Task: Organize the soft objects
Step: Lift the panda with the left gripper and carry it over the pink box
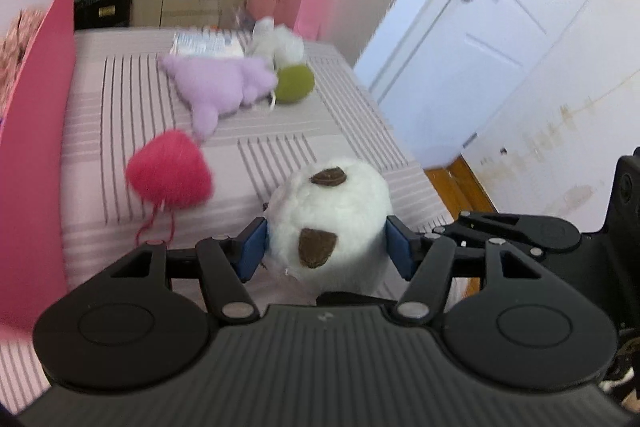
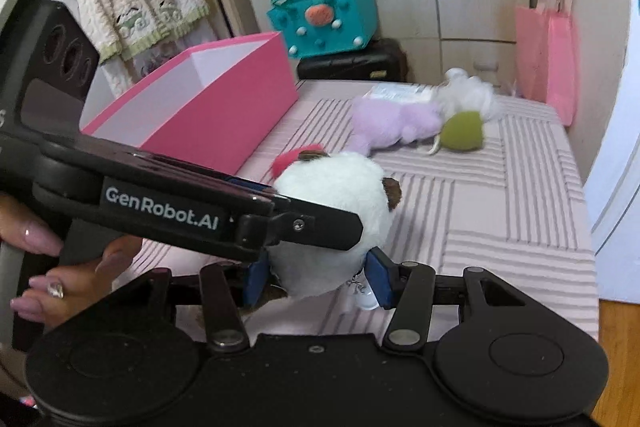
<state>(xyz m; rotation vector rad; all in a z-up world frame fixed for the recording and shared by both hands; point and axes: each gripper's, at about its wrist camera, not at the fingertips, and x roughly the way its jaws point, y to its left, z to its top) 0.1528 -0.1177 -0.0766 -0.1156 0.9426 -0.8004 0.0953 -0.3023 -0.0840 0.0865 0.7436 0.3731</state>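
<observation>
The bed [image 2: 520, 195] carries the scene, its striped cover bearing a pink box [image 2: 208, 107] at the far left, open-topped; beyond the middle lie a purple plush [image 1: 218, 85], a white plush [image 1: 280, 43] and a green ball [image 1: 295, 83] bunched together, with a red pompom [image 1: 170, 169] nearer; the white ball [image 1: 332, 219], brown-patched, is held above the bed's near edge, and both tools appear clamped on it, the left tool [image 1: 326, 247] with blue pads pressed into its sides, the right tool [image 2: 318, 277] gripping it from below; the step seems to be carrying this ball to the box, so one tool likely must let go before the other swings it left and over the rim; only the right view shows the box's empty interior and the left hand [image 2: 76, 267]; only the left view shows the door [image 1: 480, 39].
</observation>
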